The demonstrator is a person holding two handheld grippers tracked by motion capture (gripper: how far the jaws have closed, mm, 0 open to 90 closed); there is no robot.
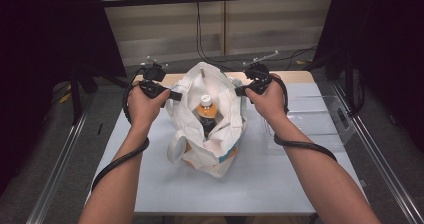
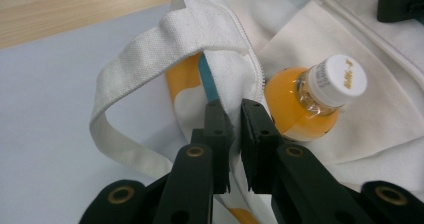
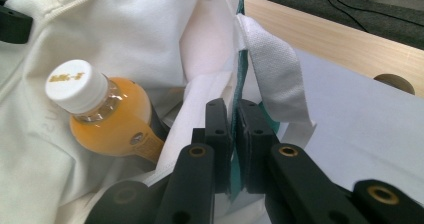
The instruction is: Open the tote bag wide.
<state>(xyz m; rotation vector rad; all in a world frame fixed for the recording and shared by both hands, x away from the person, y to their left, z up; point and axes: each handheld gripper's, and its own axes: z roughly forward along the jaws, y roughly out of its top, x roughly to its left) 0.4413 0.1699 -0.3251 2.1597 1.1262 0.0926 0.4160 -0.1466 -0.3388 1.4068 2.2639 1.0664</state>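
The high view looks forward and down from above, while each gripper view peers close along its own fingers [image 2: 257, 134], both seemingly sharing the bottle [image 2: 312, 99] just beyond.

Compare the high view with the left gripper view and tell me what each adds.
High view alone: both forearms, the right gripper on the white fabric tote bag's far side, a clear plastic tray, the pale table top.
Left gripper view alone: the left gripper shut on the bag's rim, and a white woven handle strap.
Both: the orange drink bottle with white cap standing inside the bag.
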